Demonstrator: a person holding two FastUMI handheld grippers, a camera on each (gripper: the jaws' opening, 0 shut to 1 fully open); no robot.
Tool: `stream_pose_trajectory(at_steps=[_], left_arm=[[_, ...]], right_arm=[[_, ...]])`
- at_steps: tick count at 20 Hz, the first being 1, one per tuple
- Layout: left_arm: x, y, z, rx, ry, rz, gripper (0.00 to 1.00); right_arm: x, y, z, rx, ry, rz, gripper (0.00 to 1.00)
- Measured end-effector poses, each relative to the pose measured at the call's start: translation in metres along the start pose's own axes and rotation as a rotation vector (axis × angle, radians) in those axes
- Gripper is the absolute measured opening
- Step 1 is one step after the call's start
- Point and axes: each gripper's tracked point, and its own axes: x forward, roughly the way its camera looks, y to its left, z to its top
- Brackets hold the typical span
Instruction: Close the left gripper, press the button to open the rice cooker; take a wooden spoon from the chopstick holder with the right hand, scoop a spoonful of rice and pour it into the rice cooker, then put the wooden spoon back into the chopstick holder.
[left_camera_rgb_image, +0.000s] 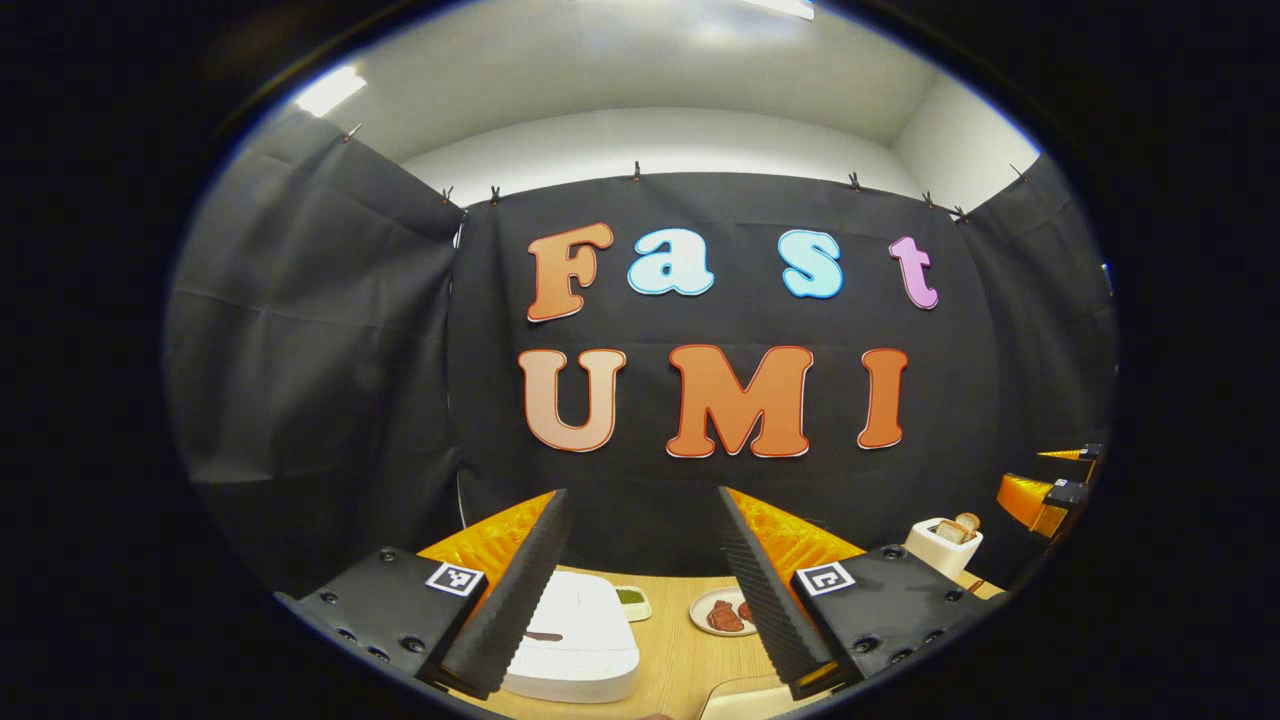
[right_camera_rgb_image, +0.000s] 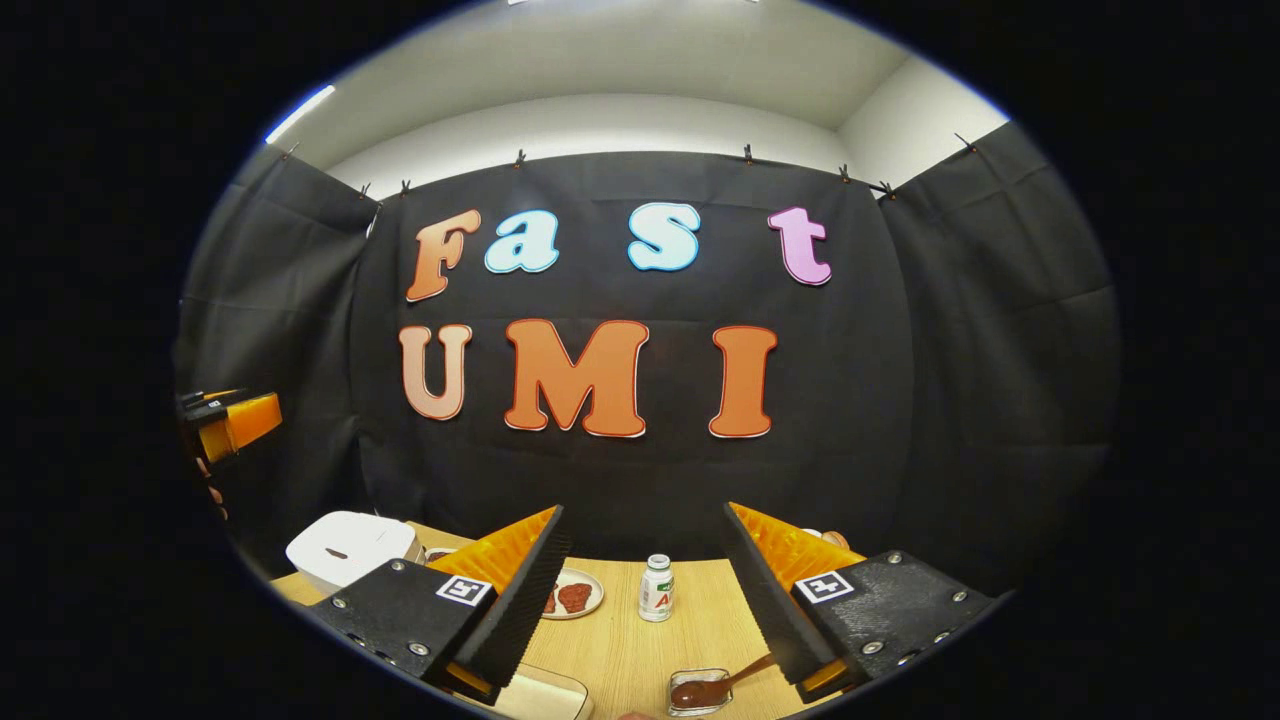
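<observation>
Nothing of the task looked begun. The left gripper (left_camera_rgb_image: 640, 590) and the right gripper (right_camera_rgb_image: 645, 600) both hung wide open and empty above the tabletop (left_camera_rgb_image: 680, 650). The rice cooker (left_camera_rgb_image: 575, 635) sat with its lid down, just below the left gripper. No wooden spoon was in hand.

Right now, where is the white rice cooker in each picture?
Left gripper view: the rice cooker sits bottom centre-left, lid down, between the left hand-held gripper fingers.
Right gripper view: it sits low at the far left.
Shared landmark: the plate of reddish food, just right of it.
</observation>
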Motion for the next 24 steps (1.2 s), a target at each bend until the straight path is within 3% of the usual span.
stream_pose_trajectory(at_steps=[7, 11, 13, 14, 16, 19, 24], left_arm=[[0.011, -0.005, 0.001, 0.016, -0.007, -0.042, 0.97], [0.014, -0.012, -0.008, 0.016, 0.007, -0.066, 0.79], [0.018, -0.013, -0.012, 0.02, 0.025, -0.076, 0.59], [0.018, -0.007, -0.012, 0.03, 0.027, -0.056, 0.58], [0.022, -0.003, -0.015, 0.041, 0.035, -0.034, 0.17], [0.028, -0.003, -0.025, 0.026, 0.079, -0.03, 0.05], [0.048, 0.017, -0.064, 0.006, 0.26, -0.025, 0.04]], right_arm=[[0.005, -0.012, 0.004, -0.012, -0.014, -0.05, 0.95], [0.005, -0.019, -0.001, -0.009, 0.001, -0.072, 0.95], [0.005, -0.021, -0.003, -0.013, 0.008, -0.079, 0.95], [0.005, -0.022, -0.004, -0.016, 0.009, -0.082, 0.95], [0.004, -0.023, -0.005, -0.02, 0.013, -0.086, 0.95], [0.003, -0.026, -0.009, -0.024, 0.018, -0.096, 0.95], [0.0, -0.037, -0.015, -0.027, 0.033, -0.128, 0.95]])
